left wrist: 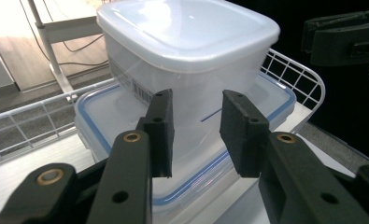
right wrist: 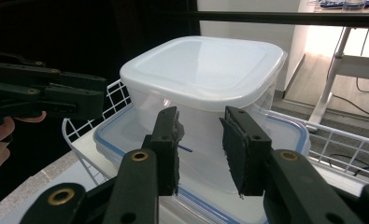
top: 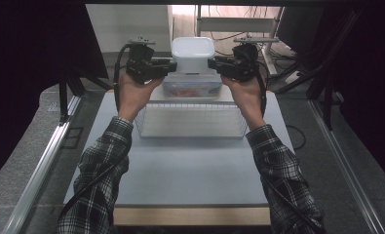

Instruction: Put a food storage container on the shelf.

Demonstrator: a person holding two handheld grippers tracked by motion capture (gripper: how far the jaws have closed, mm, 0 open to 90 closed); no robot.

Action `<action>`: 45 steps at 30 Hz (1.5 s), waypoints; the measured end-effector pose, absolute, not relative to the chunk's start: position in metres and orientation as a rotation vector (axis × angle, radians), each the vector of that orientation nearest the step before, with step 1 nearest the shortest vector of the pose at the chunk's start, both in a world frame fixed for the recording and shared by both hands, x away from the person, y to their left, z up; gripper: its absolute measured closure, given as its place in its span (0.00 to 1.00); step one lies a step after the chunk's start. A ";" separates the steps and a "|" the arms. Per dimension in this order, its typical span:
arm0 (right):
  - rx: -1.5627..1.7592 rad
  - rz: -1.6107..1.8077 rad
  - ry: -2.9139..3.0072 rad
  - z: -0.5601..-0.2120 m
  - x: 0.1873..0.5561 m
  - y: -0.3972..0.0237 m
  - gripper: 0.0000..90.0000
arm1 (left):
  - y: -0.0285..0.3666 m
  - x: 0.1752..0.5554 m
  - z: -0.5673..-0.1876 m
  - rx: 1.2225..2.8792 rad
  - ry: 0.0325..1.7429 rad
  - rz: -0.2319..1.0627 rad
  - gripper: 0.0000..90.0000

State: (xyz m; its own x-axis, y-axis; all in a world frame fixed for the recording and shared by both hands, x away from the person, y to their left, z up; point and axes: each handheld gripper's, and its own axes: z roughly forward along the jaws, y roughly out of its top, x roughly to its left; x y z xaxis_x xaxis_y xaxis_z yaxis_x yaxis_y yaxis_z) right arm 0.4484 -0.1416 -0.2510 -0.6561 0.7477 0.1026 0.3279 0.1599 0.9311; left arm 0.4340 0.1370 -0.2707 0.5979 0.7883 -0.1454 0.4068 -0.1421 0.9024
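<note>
We see a translucent, smooth plastic tub (left wrist: 187, 70), a white wire basket (top: 190, 122), matt black pads (left wrist: 240, 130) and a matt grey tabletop (top: 180, 170).

text: none legible — barcode label (left wrist: 134, 87) | on clear tub (left wrist: 187, 60) — unreadable

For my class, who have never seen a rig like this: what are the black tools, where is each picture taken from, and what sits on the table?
A person holds two handheld grippers: the left gripper and the right gripper. One picture looks down from above; the other two come from cameras on each gripper. They press from opposite sides on a clear square container with a white lid, each with open jaws. It sits on a flat blue-rimmed lidded container in a white wire basket on the table.
</note>
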 end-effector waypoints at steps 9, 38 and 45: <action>1.030 1.495 2.049 -0.253 0.451 -0.148 0.71 | 0.144 0.432 -0.269 1.724 0.972 0.453 0.66; 1.081 1.388 1.963 -0.277 0.514 -0.137 0.99 | 0.139 0.490 -0.296 1.630 1.081 0.522 1.00; 1.090 1.391 1.958 -0.279 0.502 -0.140 0.98 | 0.139 0.477 -0.296 1.649 1.074 0.521 0.96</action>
State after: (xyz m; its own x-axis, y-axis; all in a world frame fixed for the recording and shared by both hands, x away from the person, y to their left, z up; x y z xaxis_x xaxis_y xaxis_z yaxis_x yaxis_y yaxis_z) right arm 0.5017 -0.1403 -0.2786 -0.5557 0.8299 0.0503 0.3207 0.1581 0.9339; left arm 0.4771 0.1387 -0.2958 0.5018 0.8479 -0.1714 0.3905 -0.0452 0.9195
